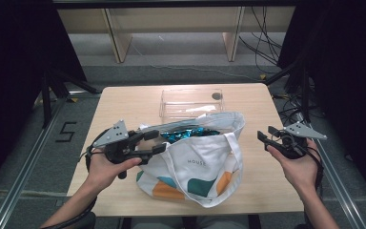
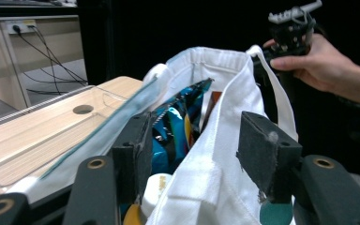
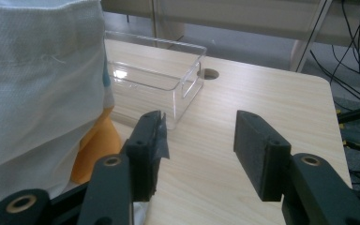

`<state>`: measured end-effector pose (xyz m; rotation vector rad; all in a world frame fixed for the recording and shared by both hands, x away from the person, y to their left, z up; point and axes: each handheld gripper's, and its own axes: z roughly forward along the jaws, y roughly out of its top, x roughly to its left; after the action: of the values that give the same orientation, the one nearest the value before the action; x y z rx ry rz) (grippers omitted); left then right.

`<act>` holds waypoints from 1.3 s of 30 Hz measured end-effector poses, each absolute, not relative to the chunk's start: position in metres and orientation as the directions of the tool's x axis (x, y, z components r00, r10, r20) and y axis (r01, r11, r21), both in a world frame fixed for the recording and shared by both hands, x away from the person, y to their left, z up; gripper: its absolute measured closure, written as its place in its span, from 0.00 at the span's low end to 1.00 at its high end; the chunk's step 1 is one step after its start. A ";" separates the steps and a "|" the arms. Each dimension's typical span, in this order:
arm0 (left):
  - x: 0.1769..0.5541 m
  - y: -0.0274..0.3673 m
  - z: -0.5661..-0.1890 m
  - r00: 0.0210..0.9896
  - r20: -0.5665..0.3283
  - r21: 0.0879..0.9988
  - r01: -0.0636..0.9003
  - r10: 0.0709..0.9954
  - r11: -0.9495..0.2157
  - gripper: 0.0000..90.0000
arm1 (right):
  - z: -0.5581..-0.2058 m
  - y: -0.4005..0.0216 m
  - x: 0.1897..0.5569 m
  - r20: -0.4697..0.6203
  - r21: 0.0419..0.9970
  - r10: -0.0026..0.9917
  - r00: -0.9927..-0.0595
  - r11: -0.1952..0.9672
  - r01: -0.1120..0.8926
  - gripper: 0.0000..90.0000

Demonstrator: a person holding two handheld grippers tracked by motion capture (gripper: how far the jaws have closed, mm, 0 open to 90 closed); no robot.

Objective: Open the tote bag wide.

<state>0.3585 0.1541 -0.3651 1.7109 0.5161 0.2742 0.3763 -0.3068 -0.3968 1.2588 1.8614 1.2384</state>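
Roughly: 1 tote bag [image 1: 205, 157], 1 clear box [image 1: 190, 102], L tongs [image 1: 155, 141] astride bag rim, R tongs [image 1: 263, 139] apart.

Table [image 1: 124, 102]: tote bag [image 1: 205, 164] at centre near the front edge, mouth facing the far side. In the bag: snack packets [image 1: 190, 133]. Behind the bag, touching or just beside it: clear plastic bin [image 1: 190, 102]. Left gripper [image 1: 155, 143] at the bag's left rim, one jaw inside the mouth, one outside. Right gripper [image 1: 263, 137] right of the bag, apart from it.
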 end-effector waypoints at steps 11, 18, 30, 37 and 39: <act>0.365 0.135 -0.370 0.887 -0.033 0.965 0.149 0.460 -0.217 0.59 | -0.397 -0.306 0.376 0.032 0.917 0.906 -0.423 0.142 0.373 0.66; 0.369 0.123 -0.375 0.906 0.003 0.950 0.129 0.424 -0.283 0.69 | -0.395 -0.304 0.375 0.044 0.918 0.911 -0.410 0.125 0.375 0.65; 0.373 0.116 -0.373 0.914 0.074 0.928 0.084 0.399 -0.363 0.87 | -0.397 -0.306 0.377 0.030 0.922 0.905 -0.424 0.139 0.362 0.65; 0.369 0.113 -0.368 0.922 0.094 0.924 0.059 0.375 -0.377 0.91 | -0.397 -0.305 0.375 0.068 0.915 0.911 -0.408 0.106 0.389 0.66; 0.367 0.112 -0.364 0.925 0.103 0.925 0.046 0.365 -0.378 0.91 | -0.396 -0.306 0.376 0.050 0.919 0.909 -0.413 0.120 0.376 0.66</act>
<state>0.3671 0.1120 -0.3639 1.9390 0.2992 0.3482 0.3759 -0.3058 -0.3964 1.2411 1.8592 1.2728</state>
